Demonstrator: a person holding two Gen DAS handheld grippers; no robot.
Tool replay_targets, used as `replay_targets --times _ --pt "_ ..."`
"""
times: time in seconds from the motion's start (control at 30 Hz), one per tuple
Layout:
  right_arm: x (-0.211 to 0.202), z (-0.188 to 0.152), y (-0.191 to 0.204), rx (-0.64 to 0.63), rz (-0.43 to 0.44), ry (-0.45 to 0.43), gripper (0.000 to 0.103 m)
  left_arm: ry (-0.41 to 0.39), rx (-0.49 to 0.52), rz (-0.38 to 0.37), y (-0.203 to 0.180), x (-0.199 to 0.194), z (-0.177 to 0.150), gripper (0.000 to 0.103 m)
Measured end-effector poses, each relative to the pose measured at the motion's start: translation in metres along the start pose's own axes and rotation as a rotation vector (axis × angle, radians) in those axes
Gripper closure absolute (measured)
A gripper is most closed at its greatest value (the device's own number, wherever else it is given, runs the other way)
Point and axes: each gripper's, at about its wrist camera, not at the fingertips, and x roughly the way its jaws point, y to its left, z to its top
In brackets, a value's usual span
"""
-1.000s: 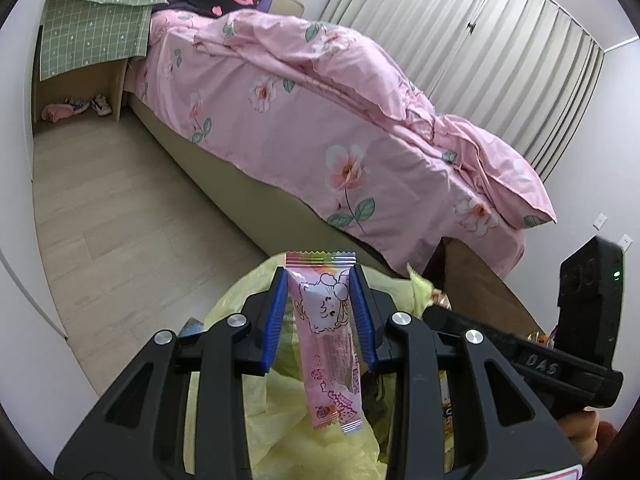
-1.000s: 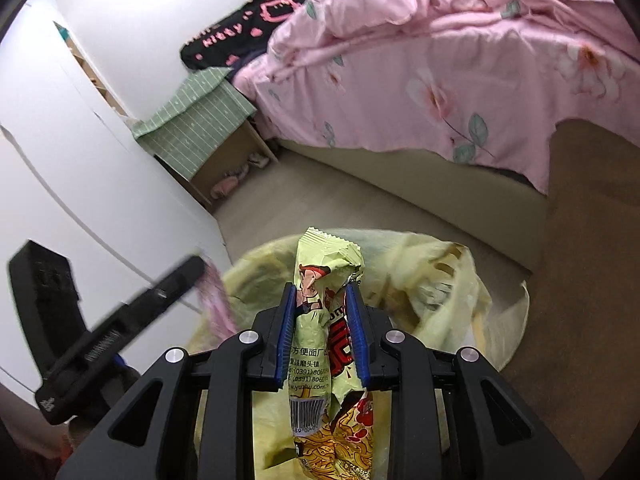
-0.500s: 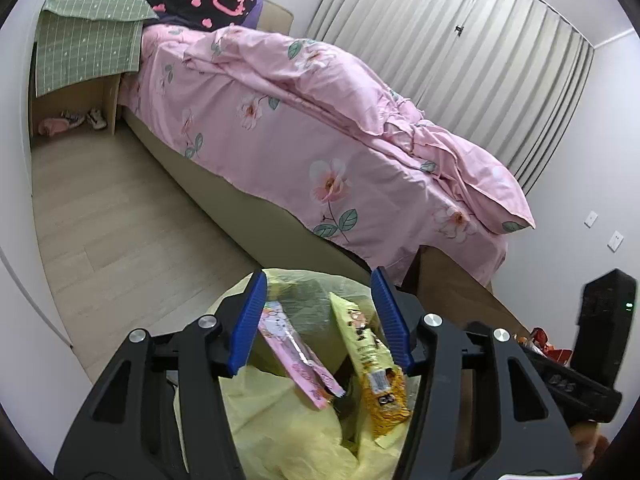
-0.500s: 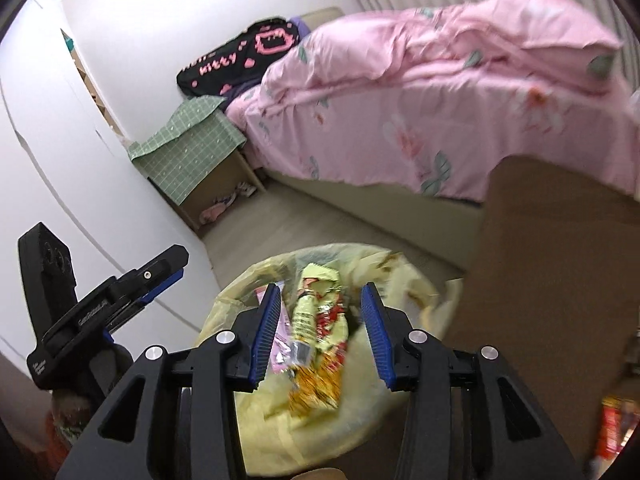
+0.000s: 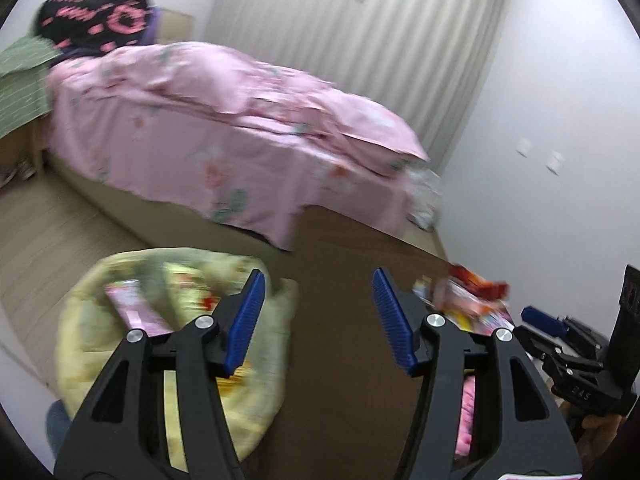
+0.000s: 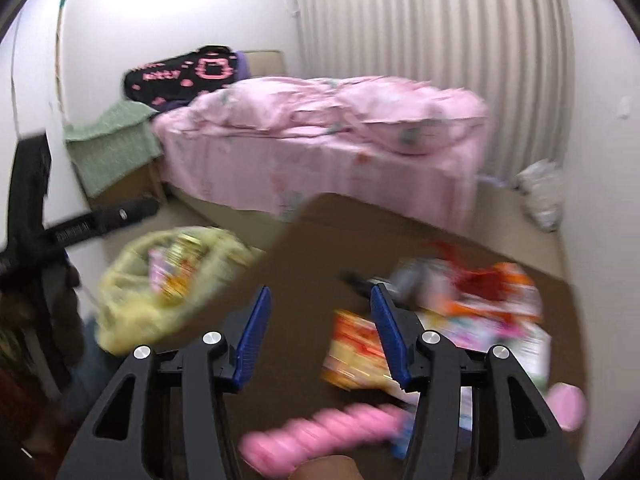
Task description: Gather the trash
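Observation:
A yellow trash bag [image 5: 92, 320] stands on the floor left of a brown table [image 5: 340, 280]. Inside lie a pink wrapper [image 5: 134, 312] and a yellow-green snack packet [image 6: 176, 276]. My left gripper [image 5: 318, 316] hangs over the table's left edge, its jaws opening with nothing between them. My right gripper [image 6: 320, 328] is over the table [image 6: 304, 248], its jaws opening and empty too. Several snack wrappers [image 6: 480, 300] lie on the table ahead and to the right, an orange-yellow packet [image 6: 356, 352] closest. Everything is motion-blurred.
A bed with a pink floral duvet [image 5: 224, 120] fills the room behind the table. A green-covered nightstand [image 6: 116, 148] stands by the wall. A pink plush object [image 6: 320, 436] lies at the table's near edge. A white bag [image 6: 540, 192] sits by the curtain.
Both grippers let go of their wrappers, the pink one and the snack packet, which dropped into the yellow bag. Both then swung right and up from the bag toward the table, jaws widening.

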Motion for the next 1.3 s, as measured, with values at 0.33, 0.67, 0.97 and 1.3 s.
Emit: replay_targets --times 0.33,0.67,0.97,1.3 --pt "-0.050 -0.071 -0.075 0.033 -0.219 0.030 0.054 0.160 0.193 -0.176 -0.097 0.042 -0.040 0.046" --pt "-0.056 -0.103 -0.097 0.084 -0.269 0.028 0.054 0.241 0.286 -0.252 -0.143 0.069 -0.054 0.046" --pt "-0.055 -0.121 -0.102 0.124 -0.276 0.056 0.054 0.364 0.258 -0.339 -0.189 0.127 -0.054 0.046" --pt "-0.053 -0.131 -0.098 0.109 -0.294 0.098 0.054 0.448 0.229 -0.340 -0.179 0.124 -0.067 0.089"
